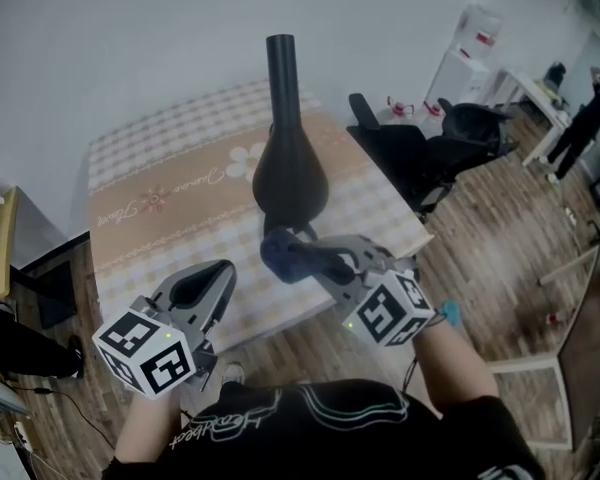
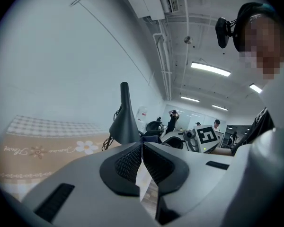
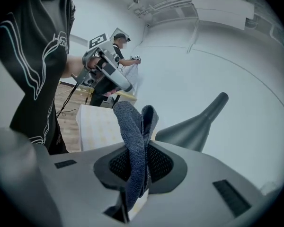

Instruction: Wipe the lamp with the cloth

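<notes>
On the checked table point(image 1: 170, 208), where the black lamp point(image 1: 290, 163) stands upright, the right claw point(image 3: 136, 163), clamped on the dark blue cloth point(image 3: 135, 126), should lay the free fold flat against the bulbous base and stroke upward, while the left claw point(image 2: 142, 161), pressed together on nothing, hangs beside it.

I see a desk point(image 1: 170, 203) whose top is beige with white checked borders and a pale flower print. Just beside its right edge stands a black swivel office chair point(image 1: 405, 158), with a second black chair point(image 1: 477, 126) behind it. Brown wooden plank floor point(image 1: 500, 268) surrounds them. By the plain grey wall point(image 1: 130, 38) stands a white water dispenser point(image 1: 467, 53). At far right, a person in dark clothes point(image 1: 580, 128) stands near a white table point(image 1: 525, 88).
</notes>
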